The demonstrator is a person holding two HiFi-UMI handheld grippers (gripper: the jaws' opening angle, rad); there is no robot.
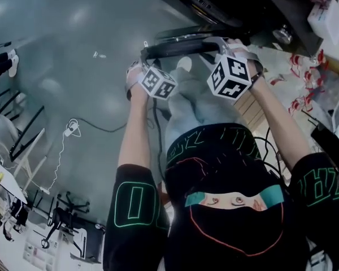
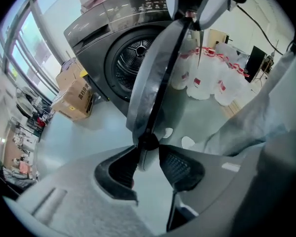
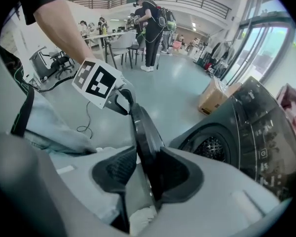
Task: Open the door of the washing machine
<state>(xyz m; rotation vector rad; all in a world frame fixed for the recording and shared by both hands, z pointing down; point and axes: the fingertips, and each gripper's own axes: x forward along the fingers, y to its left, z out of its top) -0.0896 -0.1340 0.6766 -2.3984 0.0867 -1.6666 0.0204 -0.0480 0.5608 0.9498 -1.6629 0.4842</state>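
Together, both grippers hold one rim. The left gripper [image 2: 149, 151] has its jaws closed partway onto the edge of the door [image 2: 158, 68], touching it at the tips. The right gripper [image 3: 147, 158] clamps the same rim further along, jaws set wide. The door stands swung out from the front of the washing machine [image 2: 96, 38], leaving the drum opening [image 2: 133, 58] uncovered. A cardboard box [image 2: 74, 100] sits on the floor [image 2: 89, 137] beside the machine.

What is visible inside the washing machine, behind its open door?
The perforated metal drum shows in the round opening. The door covers part of it; any contents cannot be told.
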